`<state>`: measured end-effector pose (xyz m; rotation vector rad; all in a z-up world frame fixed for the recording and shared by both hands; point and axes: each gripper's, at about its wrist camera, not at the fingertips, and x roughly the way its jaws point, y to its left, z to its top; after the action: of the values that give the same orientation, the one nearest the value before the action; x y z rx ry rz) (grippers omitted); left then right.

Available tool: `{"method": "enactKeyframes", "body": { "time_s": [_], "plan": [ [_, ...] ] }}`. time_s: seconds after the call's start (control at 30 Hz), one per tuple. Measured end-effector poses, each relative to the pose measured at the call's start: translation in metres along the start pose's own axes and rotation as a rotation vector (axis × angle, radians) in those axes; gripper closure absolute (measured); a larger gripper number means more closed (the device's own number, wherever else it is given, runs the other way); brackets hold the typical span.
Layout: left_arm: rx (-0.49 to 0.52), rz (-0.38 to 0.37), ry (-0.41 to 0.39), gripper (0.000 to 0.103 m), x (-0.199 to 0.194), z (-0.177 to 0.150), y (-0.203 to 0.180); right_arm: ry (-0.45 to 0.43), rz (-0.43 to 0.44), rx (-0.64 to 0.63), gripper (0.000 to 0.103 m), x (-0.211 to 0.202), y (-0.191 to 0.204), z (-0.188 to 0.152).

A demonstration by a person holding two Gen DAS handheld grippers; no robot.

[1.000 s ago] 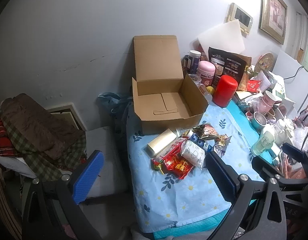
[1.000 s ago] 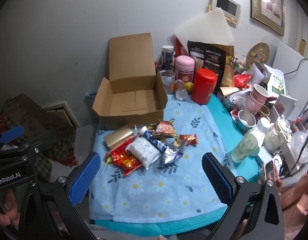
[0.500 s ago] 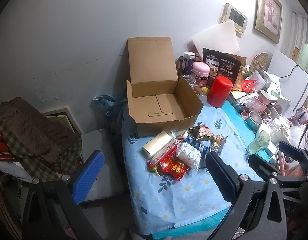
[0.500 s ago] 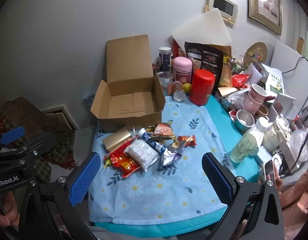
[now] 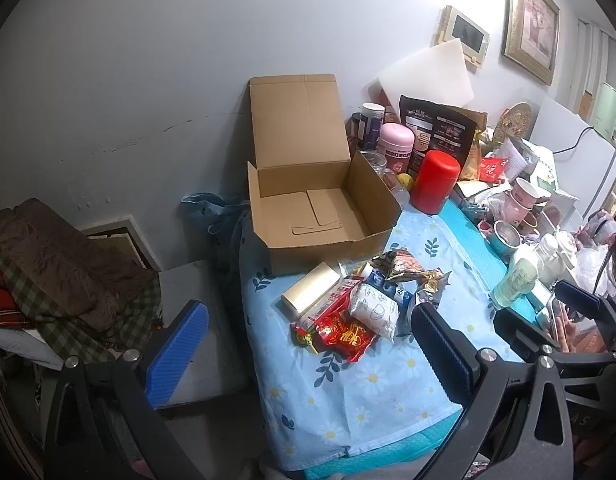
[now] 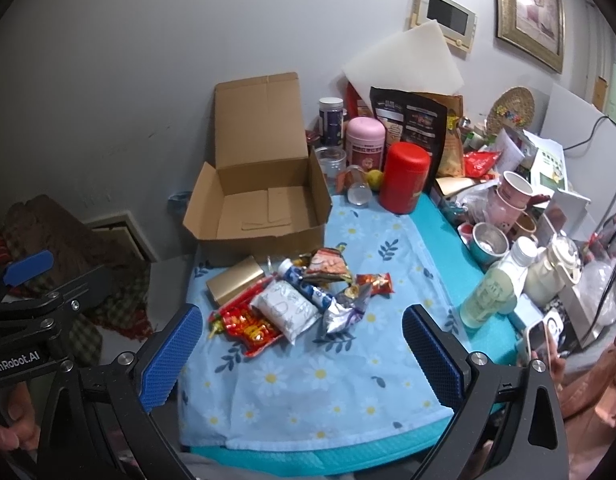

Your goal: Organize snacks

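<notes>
snacks (image 6: 284,300) lie in a loose heap on the bench (image 6: 315,380), on its flowered blue cloth just in front of the open cardboard box (image 6: 264,208) at the far left corner. the heap holds a gold box (image 6: 236,285), a red crinkled packet (image 6: 248,326), a white pouch (image 6: 286,310), a blue-and-white tube (image 6: 304,285) and a silver foil bag (image 6: 343,310). the gold box and the tube both run slantwise, long axes crossing each other. the left gripper (image 5: 304,354) hangs above the bench's near left edge, fingers spread wide, empty. the right gripper (image 6: 304,354) hangs over the near edge, fingers likewise wide apart, grasping nothing.
</notes>
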<state>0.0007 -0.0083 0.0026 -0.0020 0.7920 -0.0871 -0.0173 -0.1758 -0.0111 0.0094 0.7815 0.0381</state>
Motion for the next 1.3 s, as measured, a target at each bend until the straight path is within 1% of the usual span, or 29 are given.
{"method": "enactKeyframes", "body": {
  "time_s": [0.3, 0.5, 0.7, 0.83, 1.03, 1.13, 1.3],
  "plan": [
    [0.003, 0.002, 0.012, 0.0, 0.0, -0.001, -0.001, 0.006, -0.002, 0.007, 0.001, 0.0, 0.0, -0.001],
    [-0.004, -0.003, 0.043, 0.0, 0.004, 0.002, -0.004, 0.023, 0.001, 0.01, 0.001, -0.002, -0.009, 0.003],
    [-0.016, -0.025, 0.062, 0.0, 0.016, 0.008, -0.01, 0.053, -0.002, 0.006, 0.001, 0.01, -0.021, 0.01],
    [-0.027, -0.047, 0.098, 0.0, 0.031, 0.01, -0.015, 0.093, 0.011, 0.007, 0.001, 0.024, -0.031, 0.012],
    [-0.03, -0.049, 0.138, 0.0, 0.052, 0.009, -0.021, 0.148, 0.036, 0.004, 0.001, 0.052, -0.044, 0.01],
    [-0.028, -0.068, 0.166, 0.0, 0.069, 0.004, -0.024, 0.18, 0.029, -0.004, 0.005, 0.07, -0.049, 0.006],
    [-0.048, -0.064, 0.212, 0.0, 0.098, -0.006, -0.025, 0.234, 0.054, -0.011, 0.006, 0.103, -0.056, -0.003]
  ]
}}
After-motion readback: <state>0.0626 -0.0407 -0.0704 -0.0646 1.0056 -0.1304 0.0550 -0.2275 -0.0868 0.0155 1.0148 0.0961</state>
